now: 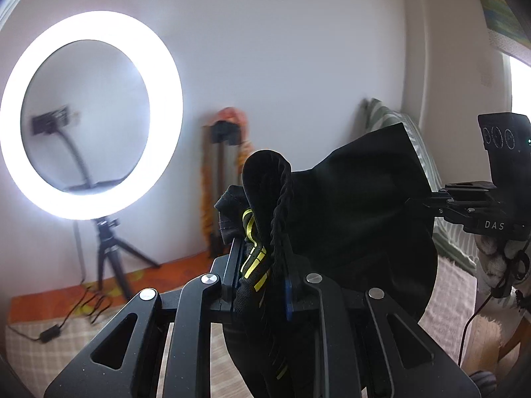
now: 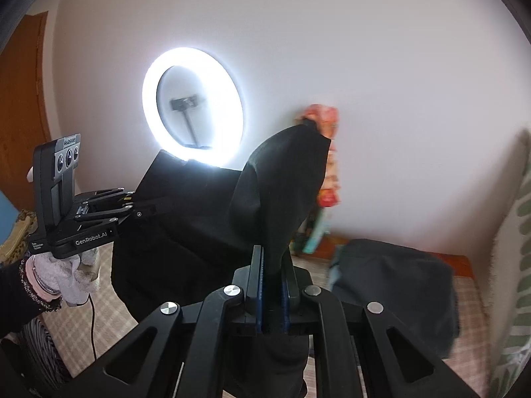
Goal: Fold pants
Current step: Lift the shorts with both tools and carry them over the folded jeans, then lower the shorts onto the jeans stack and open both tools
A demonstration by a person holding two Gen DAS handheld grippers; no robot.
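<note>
The black pants [image 1: 358, 205] hang stretched in the air between my two grippers. My left gripper [image 1: 262, 258] is shut on one end of the pants, where a braided black drawcord and yellow trim [image 1: 253, 258] show. My right gripper [image 2: 272, 265] is shut on the other end, with a fold of black cloth [image 2: 282, 192] standing up above its fingers. In the left wrist view the right gripper [image 1: 415, 200] shows at right, pinching the cloth. In the right wrist view the left gripper [image 2: 146, 212] shows at left, held by a white-gloved hand [image 2: 66, 278].
A lit ring light [image 1: 89, 112] on a tripod stands against the white wall, its cable on the checked cover [image 1: 66, 335] below. A dark garment heap [image 2: 398, 285] lies on the cover at right. A green-patterned cushion [image 2: 517, 265] stands at the right edge.
</note>
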